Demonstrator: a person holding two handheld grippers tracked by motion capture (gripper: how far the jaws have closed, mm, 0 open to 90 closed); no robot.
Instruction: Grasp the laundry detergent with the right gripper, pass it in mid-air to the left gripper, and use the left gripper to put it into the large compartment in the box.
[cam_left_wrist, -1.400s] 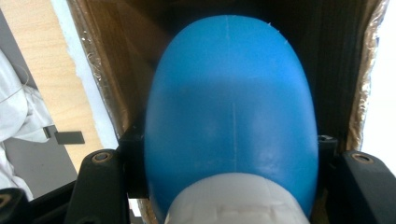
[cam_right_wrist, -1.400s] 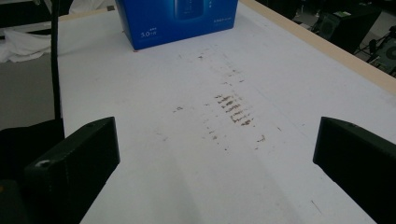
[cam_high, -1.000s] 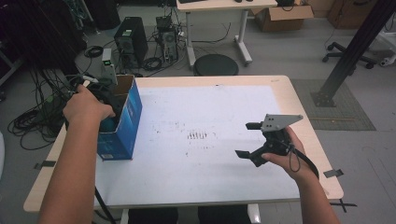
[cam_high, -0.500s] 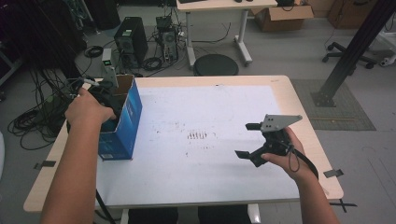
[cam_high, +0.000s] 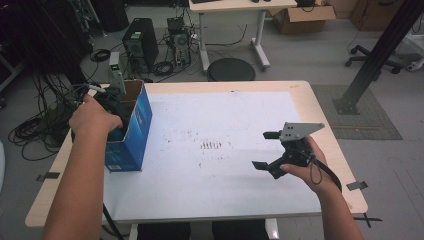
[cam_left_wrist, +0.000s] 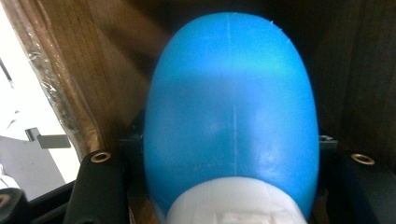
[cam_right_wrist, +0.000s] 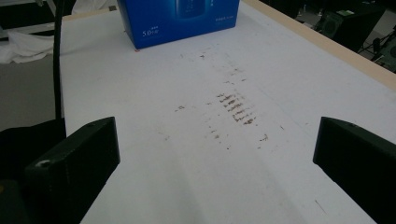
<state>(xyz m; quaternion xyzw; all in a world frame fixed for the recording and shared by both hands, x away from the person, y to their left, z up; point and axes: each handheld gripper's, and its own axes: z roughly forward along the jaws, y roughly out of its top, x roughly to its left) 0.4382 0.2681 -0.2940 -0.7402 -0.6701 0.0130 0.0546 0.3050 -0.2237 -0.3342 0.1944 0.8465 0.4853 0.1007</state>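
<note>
At the left of the high view, the left gripper (cam_high: 112, 112) clamps a blue bottle (cam_left_wrist: 231, 112) inside the blue carton (cam_high: 131, 137). Lifted crookedly, it could snag the wall. The right gripper (cam_high: 269, 150) hovers wide open, empty.

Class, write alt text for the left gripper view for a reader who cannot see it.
A smooth blue egg-shaped object with a white base sits clamped between the left gripper's two black fingers, inside a brown cardboard box. White table shows at the left edge.
</note>
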